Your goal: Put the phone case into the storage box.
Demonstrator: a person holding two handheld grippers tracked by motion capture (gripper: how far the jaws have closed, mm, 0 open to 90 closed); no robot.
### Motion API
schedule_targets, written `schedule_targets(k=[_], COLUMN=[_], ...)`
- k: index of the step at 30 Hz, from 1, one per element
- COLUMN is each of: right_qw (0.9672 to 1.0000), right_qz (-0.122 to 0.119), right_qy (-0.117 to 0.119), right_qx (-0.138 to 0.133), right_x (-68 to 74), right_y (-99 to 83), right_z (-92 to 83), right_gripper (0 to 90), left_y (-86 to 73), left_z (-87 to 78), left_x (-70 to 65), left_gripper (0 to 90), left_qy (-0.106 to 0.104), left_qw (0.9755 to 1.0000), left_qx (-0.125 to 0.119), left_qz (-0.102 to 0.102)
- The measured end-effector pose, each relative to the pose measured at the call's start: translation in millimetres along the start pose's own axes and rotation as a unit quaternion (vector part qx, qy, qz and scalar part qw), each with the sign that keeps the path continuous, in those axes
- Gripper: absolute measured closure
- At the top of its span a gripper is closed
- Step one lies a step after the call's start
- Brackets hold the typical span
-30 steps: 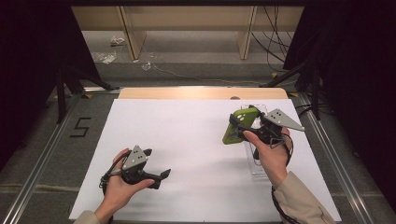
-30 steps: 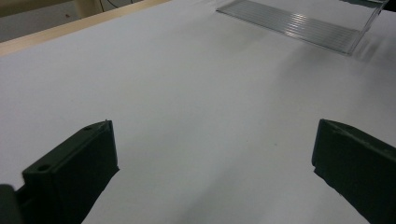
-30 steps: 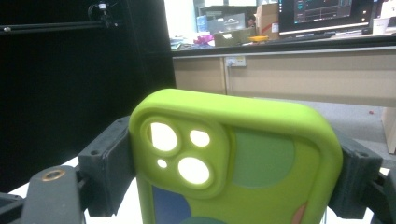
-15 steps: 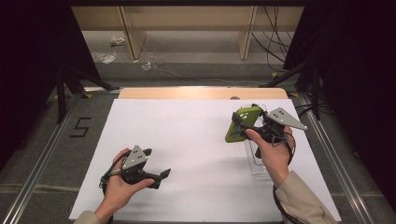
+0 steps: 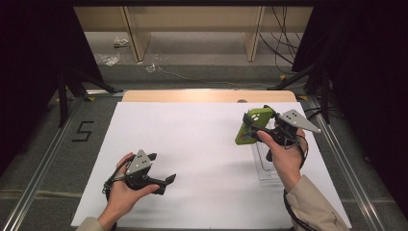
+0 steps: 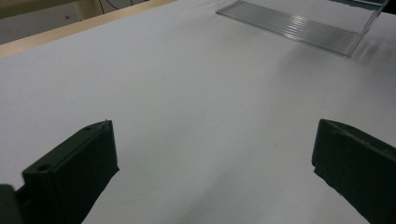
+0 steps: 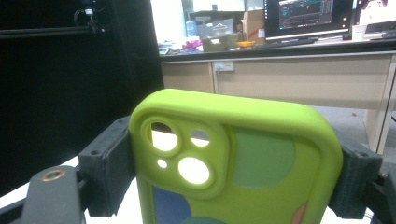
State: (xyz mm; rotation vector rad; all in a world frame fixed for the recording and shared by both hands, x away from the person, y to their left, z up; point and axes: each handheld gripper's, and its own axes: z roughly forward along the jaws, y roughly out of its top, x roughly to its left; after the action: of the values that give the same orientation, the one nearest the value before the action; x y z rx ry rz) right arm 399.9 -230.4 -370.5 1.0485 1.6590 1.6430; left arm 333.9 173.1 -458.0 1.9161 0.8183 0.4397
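Green phone case (image 5: 251,126) sits clamped between our right gripper's (image 5: 260,126) fingers (image 7: 106,164), raised at right of the frame above the clear stand (image 5: 264,161) (on the white counter (image 5: 202,139)). Our left gripper (image 5: 166,180) rests lower left, fingers (image 6: 77,170) spread wide.

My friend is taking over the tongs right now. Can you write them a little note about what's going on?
Right tongs: shut on the green phone case, held up above the clear plastic stand.
Left tongs: open, empty, low over the white table.
Done: the case is picked up.
Left, probably: set the case on the stand.
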Motion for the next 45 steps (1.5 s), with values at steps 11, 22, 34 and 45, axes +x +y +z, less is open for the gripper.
schedule_targets(k=[11,22,34,45], right_qw=[1.0000,0.9999,0.9997,0.9992], right_qz=[0.001,0.000,-0.001,-0.002], right_qy=[-0.007,-0.013,-0.026,-0.040], right_qx=[-0.001,0.000,-0.001,-0.003], right_x=[-4.5,-7.0,-12.6,-20.8], right_y=[0.7,0.6,1.7,3.6], right_z=[-0.7,-1.1,-1.6,-4.3], right_gripper=[18.6,18.6,18.6,18.6], left_y=[0.3,-0.2,-0.5,-0.4], left_z=[0.0,-0.2,-0.3,-0.2], left_x=[0.2,0.5,1.2,1.4], left_gripper=[0.0,0.0,0.0,0.0], left_qy=[0.001,0.002,0.003,0.003], left_qw=[1.0000,1.0000,1.0000,1.0000], left_qx=[-0.001,-0.002,-0.003,-0.003], left_qz=[0.000,-0.002,-0.004,-0.004])
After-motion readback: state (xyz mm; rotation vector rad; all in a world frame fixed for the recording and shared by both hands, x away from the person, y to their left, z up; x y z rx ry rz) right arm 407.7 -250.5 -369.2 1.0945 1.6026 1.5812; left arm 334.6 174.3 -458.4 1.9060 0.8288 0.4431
